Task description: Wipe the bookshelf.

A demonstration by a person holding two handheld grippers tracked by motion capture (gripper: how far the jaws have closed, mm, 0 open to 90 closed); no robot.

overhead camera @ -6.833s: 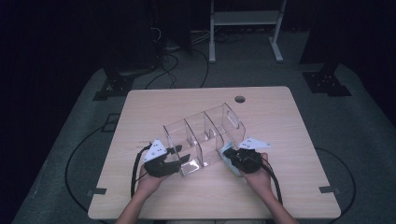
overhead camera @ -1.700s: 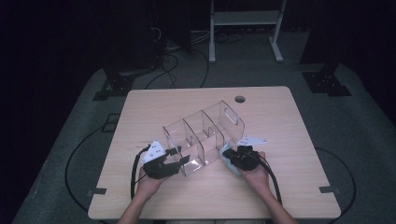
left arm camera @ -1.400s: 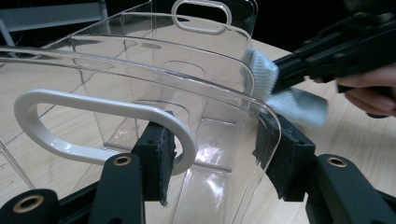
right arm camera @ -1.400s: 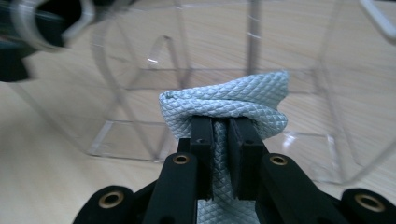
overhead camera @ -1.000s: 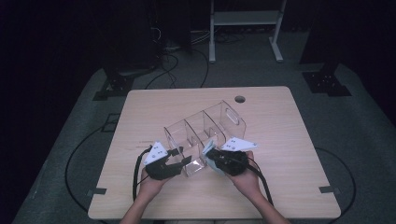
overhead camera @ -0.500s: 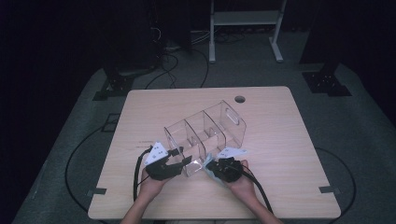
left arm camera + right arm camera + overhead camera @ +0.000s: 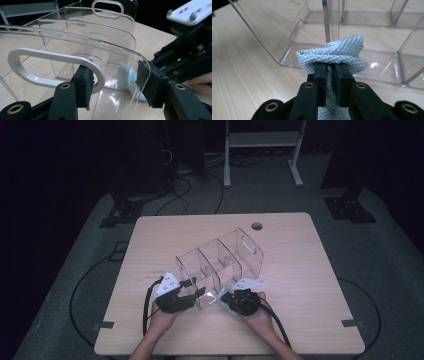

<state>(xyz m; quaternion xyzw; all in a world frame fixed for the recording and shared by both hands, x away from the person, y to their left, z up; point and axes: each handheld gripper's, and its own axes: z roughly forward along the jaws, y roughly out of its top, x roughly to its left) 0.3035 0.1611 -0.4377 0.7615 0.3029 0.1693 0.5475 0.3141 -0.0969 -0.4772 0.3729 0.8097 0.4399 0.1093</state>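
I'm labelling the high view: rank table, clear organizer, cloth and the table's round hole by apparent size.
1. Table
2. Clear organizer
3. Cloth, mostly hidden by the right gripper, and the hole: both look small, too close to rank.

Surroundings: bench and floor area

A light wooden bench [image 7: 310,270] with a round cable hole [image 7: 257,226] near its far edge is standing on grey carpet [image 7: 385,265]. Black cables [image 7: 185,195] are lying beyond it, near a white metal stand [image 7: 260,140] and dark equipment bases [image 7: 350,209].
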